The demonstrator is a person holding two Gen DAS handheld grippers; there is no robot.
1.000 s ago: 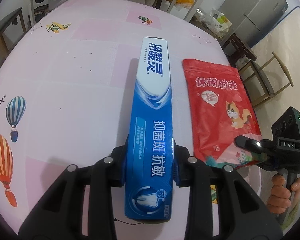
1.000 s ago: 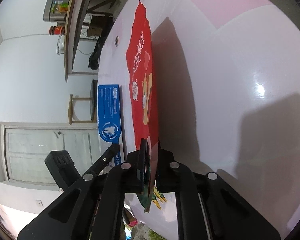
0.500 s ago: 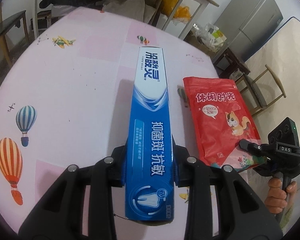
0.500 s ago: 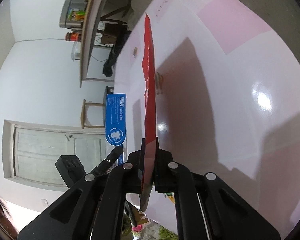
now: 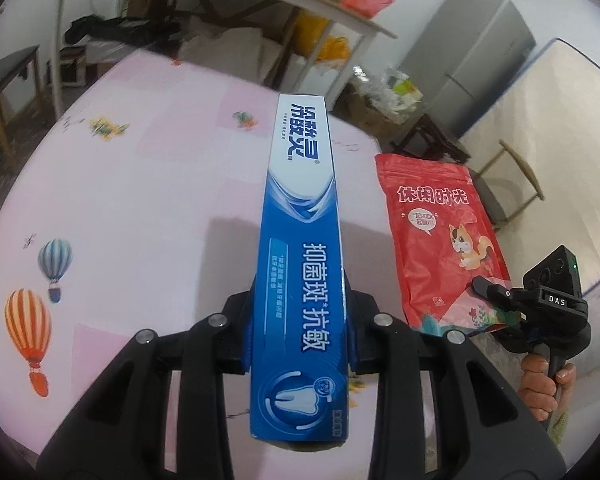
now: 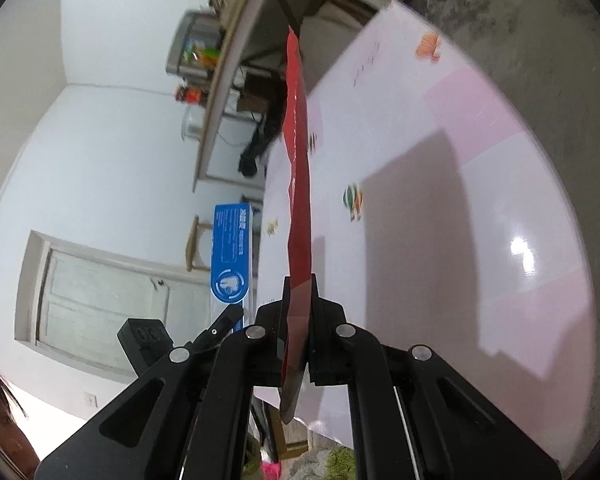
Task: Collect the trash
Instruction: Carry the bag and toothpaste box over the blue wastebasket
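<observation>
Two pieces of trash, each clamped in a gripper above the pink tabletop (image 5: 140, 208).

Left gripper (image 5: 300, 336) squeezes the near end of a long blue-and-white cardboard toothpaste box (image 5: 302, 264), printed with Chinese characters and a tooth emblem, pointing straight ahead. Right gripper (image 6: 299, 344) pinches the bottom edge of a flat, glossy red snack pouch (image 5: 436, 236) bearing a cartoon squirrel, held edge-on; its housing reads "DAS".
</observation>
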